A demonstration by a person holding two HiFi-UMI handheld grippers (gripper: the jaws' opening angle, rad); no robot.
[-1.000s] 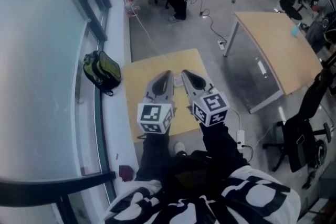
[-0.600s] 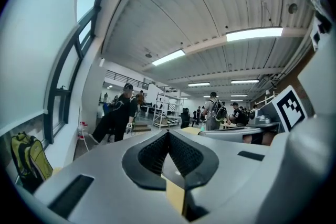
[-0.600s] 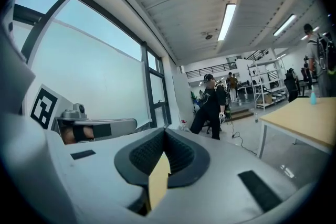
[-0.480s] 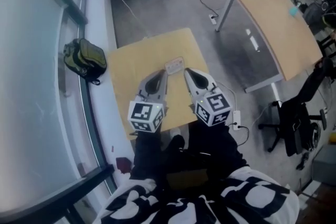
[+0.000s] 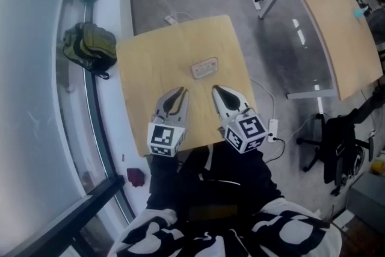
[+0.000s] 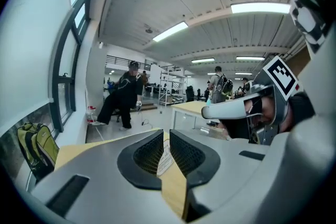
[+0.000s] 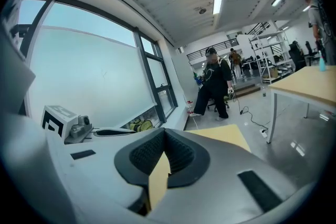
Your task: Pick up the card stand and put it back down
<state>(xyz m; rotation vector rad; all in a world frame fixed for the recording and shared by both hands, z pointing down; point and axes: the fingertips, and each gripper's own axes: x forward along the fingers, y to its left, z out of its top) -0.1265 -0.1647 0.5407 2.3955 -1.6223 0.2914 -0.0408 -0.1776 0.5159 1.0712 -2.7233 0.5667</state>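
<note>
Black-and-white patterned sleeves [image 5: 283, 226] are filling the bottom of the head view. Just past them, both claws are hovering over the near edge of the light wooden worktop [image 5: 150, 63], side by side and pointing away from the person.

The left claw [image 5: 178, 93] is sitting clenched. Its own view is showing the ribbed pads [image 6: 152, 152] drawn almost together with only a thin slit between them, and nothing is gripped there. The right claw [image 5: 218, 90] is clenched too, its pads [image 7: 147, 155] meeting at the tips and gripping nothing.

The card stand [image 5: 204, 68] is sitting on the worktop just ahead of the two claws, roughly midway between their lines and apart from both. It is showing as a small pale rectangle, with detail too small to tell. In the left gripper view it is peeking through the slit between the pads.

Left of the worktop, a green backpack [image 5: 90, 45] is leaning against the window sill. To the right, a white power strip [image 5: 272, 128] is lying on the grey floor with its cable trailing. A second wooden table [image 5: 337, 27] and a black office chair [image 5: 340, 141] are standing further right. In the gripper views, a person in dark clothes [image 6: 123, 97] is standing far back in the room.
</note>
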